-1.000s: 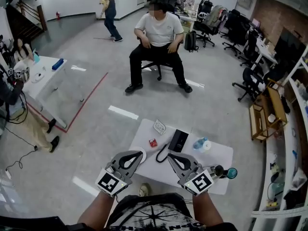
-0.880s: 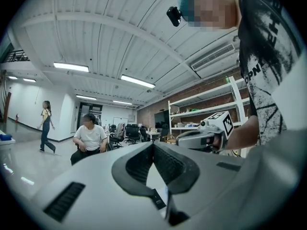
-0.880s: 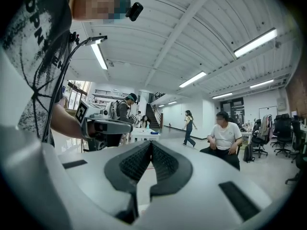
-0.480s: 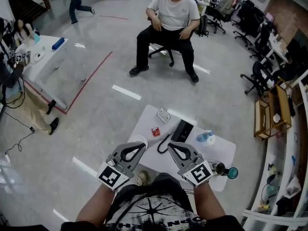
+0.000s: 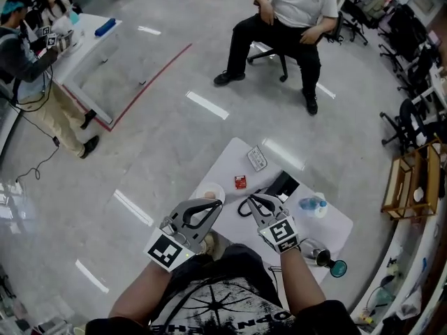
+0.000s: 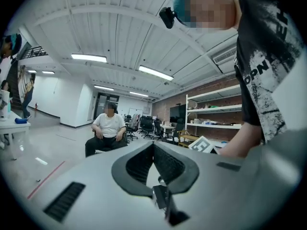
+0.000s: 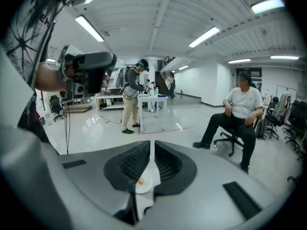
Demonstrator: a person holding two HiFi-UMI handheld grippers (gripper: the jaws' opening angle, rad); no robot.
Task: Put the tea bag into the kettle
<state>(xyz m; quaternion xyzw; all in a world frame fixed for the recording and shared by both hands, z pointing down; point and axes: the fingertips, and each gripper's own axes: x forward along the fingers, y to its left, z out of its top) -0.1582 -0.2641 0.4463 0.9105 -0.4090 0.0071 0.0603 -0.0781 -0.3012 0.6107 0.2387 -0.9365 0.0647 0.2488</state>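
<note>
A small red tea bag packet (image 5: pixel 240 182) lies on the white table (image 5: pixel 234 160), beyond both grippers. The kettle (image 5: pixel 320 256), dark with a teal part, stands at the table's near right corner, right of my right forearm. My left gripper (image 5: pixel 217 202) hovers by a white saucer (image 5: pixel 208 191), jaws shut and empty; the left gripper view shows its tips (image 6: pixel 153 145) together. My right gripper (image 5: pixel 251 199) is over a black cable (image 5: pixel 244 206), shut on nothing. Under its closed jaws (image 7: pixel 151 143) in the right gripper view lies the saucer (image 7: pixel 146 182).
On the table also lie a black box (image 5: pixel 283 185), a pale keypad-like thing (image 5: pixel 257 158) and a plastic bottle (image 5: pixel 311 205). A person sits on a chair (image 5: pixel 286 16) beyond the table. Another person (image 5: pixel 28 61) stands at a second table, far left. A wooden cart (image 5: pixel 411 180) stands right.
The head view has tipped further down and shifted, so the table sits higher and more central. Both grippers have come forward over the table's near edge, still shut.
</note>
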